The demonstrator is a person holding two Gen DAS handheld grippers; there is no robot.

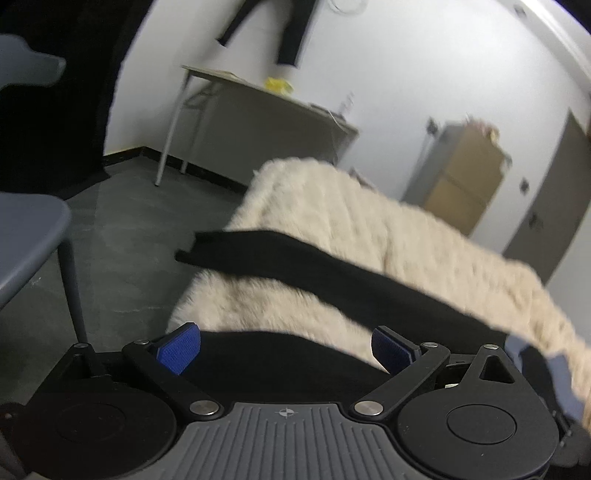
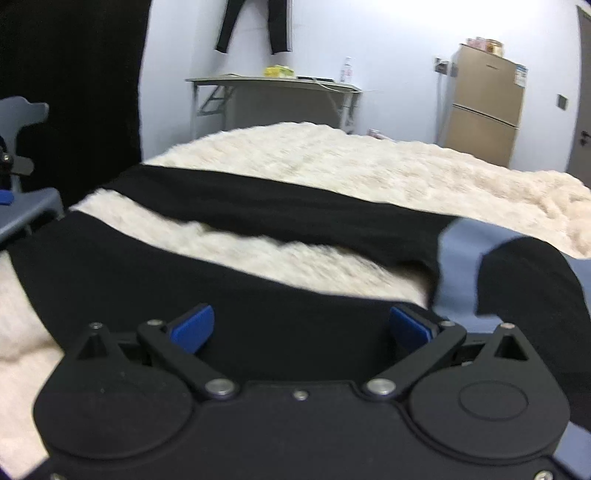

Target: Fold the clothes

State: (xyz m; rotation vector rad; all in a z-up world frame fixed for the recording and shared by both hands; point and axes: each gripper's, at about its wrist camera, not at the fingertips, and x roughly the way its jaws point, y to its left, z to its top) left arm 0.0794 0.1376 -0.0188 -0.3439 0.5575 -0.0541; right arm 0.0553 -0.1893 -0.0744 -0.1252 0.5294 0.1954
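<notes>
A black garment with blue-grey panels lies spread on a cream fluffy blanket (image 2: 369,166). In the right wrist view its body (image 2: 258,295) lies under my gripper and a long black sleeve (image 2: 277,206) stretches across behind it, with a blue-grey panel (image 2: 458,258) at the right. My right gripper (image 2: 301,326) is open, its blue pads wide apart over the black cloth. In the left wrist view the sleeve (image 1: 314,266) runs to the blanket's (image 1: 351,206) left edge. My left gripper (image 1: 286,349) is open above the black cloth (image 1: 280,358).
A grey chair (image 1: 33,229) stands on the dark floor to the left of the blanket. A folding table (image 2: 273,85) with a yellow item stands by the far wall, a tan fridge (image 2: 484,103) to its right. Black clothes (image 2: 255,26) hang on the wall.
</notes>
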